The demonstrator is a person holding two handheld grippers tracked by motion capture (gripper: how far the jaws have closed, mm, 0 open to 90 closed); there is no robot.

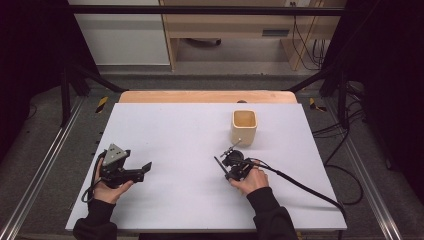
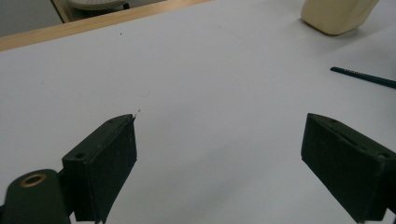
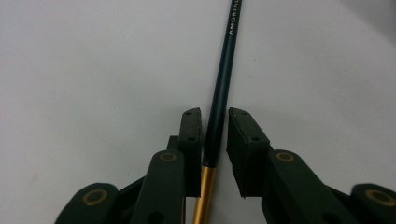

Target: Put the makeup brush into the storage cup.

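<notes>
A dark green pencil (image 3: pixel 224 79) with a gold end lies flat on the white table (image 1: pixel 190 150). My right gripper (image 3: pixel 215 116) is lowered over it, one pad on each side of the shaft. Thin slits of table still show between the pads and the pencil, so they are not pressing on it. In the high view the pencil (image 1: pixel 219 165) pokes out to the left of the right gripper (image 1: pixel 226 167), just in front of a cream square cup (image 1: pixel 244 127). My left gripper (image 1: pixel 147 166) rests on the table at the left, open with nothing between its pads (image 2: pixel 112 158).
From the left gripper view, the cup (image 2: pixel 336 16) stands at the far right and the pencil (image 2: pixel 364 77) lies before it. A wooden strip (image 1: pixel 207 96) borders the table's far edge. A black cable (image 1: pixel 300 185) trails right from the right gripper.
</notes>
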